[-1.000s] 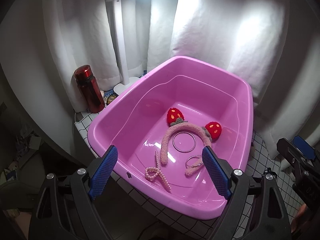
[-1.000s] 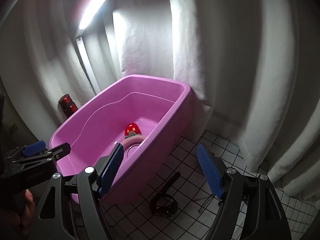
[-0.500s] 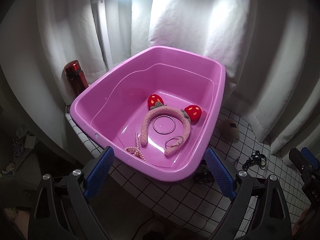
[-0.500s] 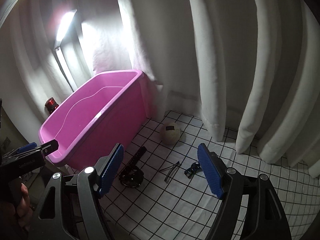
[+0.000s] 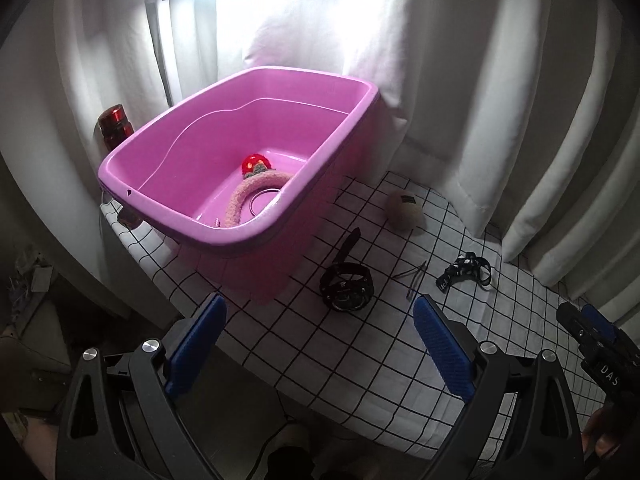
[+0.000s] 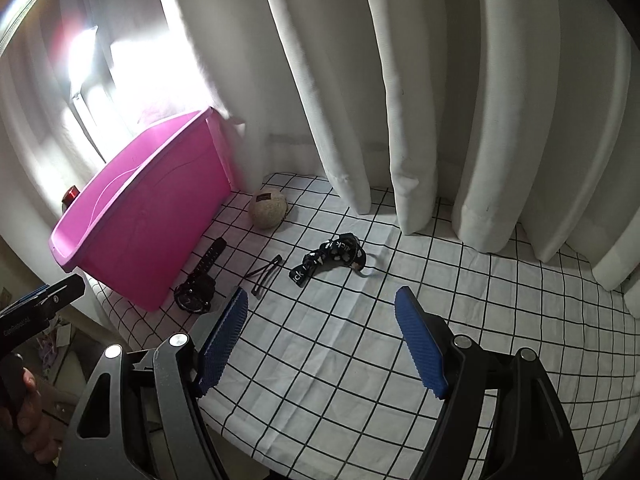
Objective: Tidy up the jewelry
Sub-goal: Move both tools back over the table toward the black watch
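Observation:
A pink tub [image 5: 240, 236] stands at the left of the checked cloth [image 5: 360, 360]; inside it lie a fuzzy pink strawberry headband [image 5: 244, 200] and a metal bangle [image 5: 262, 200]. On the cloth to the tub's right lie a black watch [image 5: 346, 286], thin hair clips [image 5: 414, 276] and a dark printed scrunchie [image 5: 464, 270]. My left gripper [image 5: 318, 306] hovers just short of the watch, jaws opening, nothing between them. My right gripper [image 6: 322, 294] hangs open and empty, short of the scrunchie [image 6: 332, 256], with the clips [image 6: 264, 274] and watch [image 6: 196, 290] to its left.
A beige ball-like thing [image 6: 268, 207] rests by the tub's far corner. White curtains [image 6: 400, 100] hang close behind the table. A red bottle [image 5: 114, 128] and a bright lamp bar [image 5: 160, 40] stand behind the tub. The table's front edge drops off at the left.
Both views have swung from the tub rightward onto the checked cloth, bringing the watch, clips and scrunchie into sight. The left jaws have widened. The right jaws keep the same gap.

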Available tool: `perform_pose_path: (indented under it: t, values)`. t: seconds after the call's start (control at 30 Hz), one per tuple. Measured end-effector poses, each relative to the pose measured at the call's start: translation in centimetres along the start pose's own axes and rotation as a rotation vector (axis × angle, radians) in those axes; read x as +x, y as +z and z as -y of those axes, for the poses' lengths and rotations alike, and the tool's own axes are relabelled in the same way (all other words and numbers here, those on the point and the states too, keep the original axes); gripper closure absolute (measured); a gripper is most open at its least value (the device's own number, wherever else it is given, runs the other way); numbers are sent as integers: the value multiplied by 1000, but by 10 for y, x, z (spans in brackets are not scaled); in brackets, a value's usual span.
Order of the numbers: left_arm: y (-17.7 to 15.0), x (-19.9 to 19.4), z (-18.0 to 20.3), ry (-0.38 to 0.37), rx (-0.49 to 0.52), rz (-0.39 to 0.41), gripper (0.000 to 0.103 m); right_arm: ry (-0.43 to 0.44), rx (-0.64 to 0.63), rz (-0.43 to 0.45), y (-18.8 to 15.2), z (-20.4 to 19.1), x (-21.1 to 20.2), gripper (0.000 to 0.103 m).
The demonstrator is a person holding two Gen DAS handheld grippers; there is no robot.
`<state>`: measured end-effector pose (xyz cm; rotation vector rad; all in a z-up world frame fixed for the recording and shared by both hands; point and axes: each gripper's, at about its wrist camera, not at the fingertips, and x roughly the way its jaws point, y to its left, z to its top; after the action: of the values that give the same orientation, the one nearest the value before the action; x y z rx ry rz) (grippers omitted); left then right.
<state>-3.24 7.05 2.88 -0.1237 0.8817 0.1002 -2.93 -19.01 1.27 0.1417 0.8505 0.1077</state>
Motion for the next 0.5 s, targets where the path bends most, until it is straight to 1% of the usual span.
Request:
perform_pose_path:
  t: [0.27,0.37,0.5]
  values:
    - [-32,16,23,9,-10,-40,9,24,-39,-21,-12,15,12,30]
    - [-37,30,32,31,-8,-46,9,44,-50,-32,-13,19,22,30]
    - [-41,53,35,56,-39,-48,9,61,-64,-40,-12,23,39,30]
